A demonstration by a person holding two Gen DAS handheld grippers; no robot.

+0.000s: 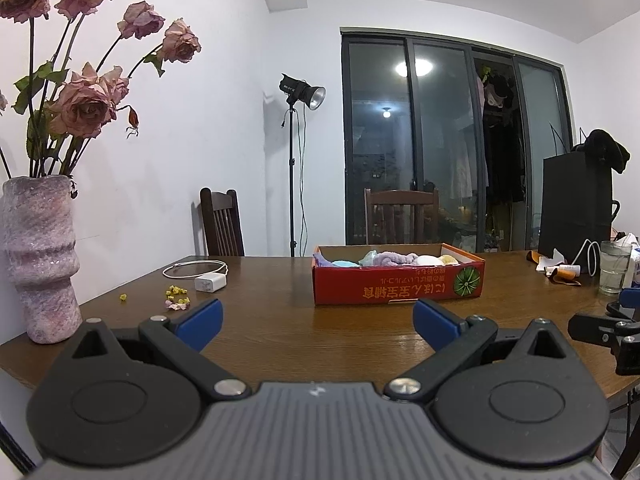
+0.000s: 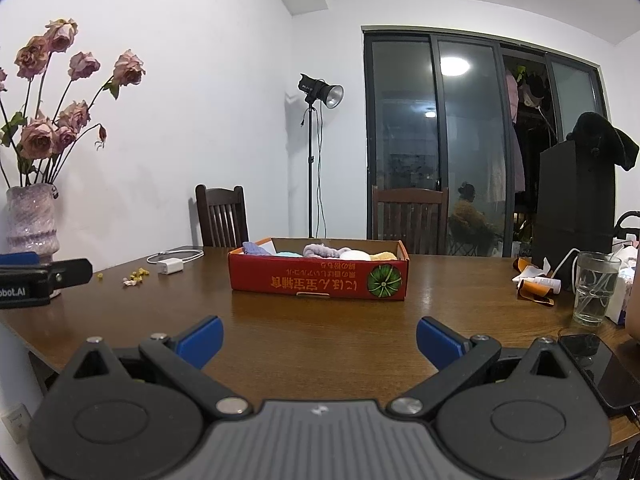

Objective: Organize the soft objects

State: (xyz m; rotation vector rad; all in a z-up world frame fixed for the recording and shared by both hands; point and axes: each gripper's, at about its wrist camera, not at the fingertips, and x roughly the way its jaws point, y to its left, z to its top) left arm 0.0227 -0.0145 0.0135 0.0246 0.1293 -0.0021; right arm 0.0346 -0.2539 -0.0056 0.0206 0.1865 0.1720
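A shallow red cardboard box (image 1: 396,286) (image 2: 320,280) stands on the brown wooden table (image 1: 280,320) (image 2: 320,328). Several soft items lie inside it: a lilac fuzzy cloth (image 1: 394,258) (image 2: 324,250), a light blue piece (image 1: 346,264) (image 2: 289,254), a cream one (image 1: 428,260) (image 2: 354,255) and a yellow one (image 1: 448,259) (image 2: 384,256). My left gripper (image 1: 318,322) is open, low over the table, in front of the box, with nothing between its blue pads. My right gripper (image 2: 320,340) is likewise open and empty, short of the box.
A pink vase of dried roses (image 1: 40,256) (image 2: 32,220) stands at the left edge. A white charger with cable (image 1: 210,282) (image 2: 170,266) and yellow bits (image 1: 176,296) lie nearby. A water glass (image 1: 614,266) (image 2: 596,288), a black bag (image 2: 572,208) and a phone (image 2: 604,368) stand right.
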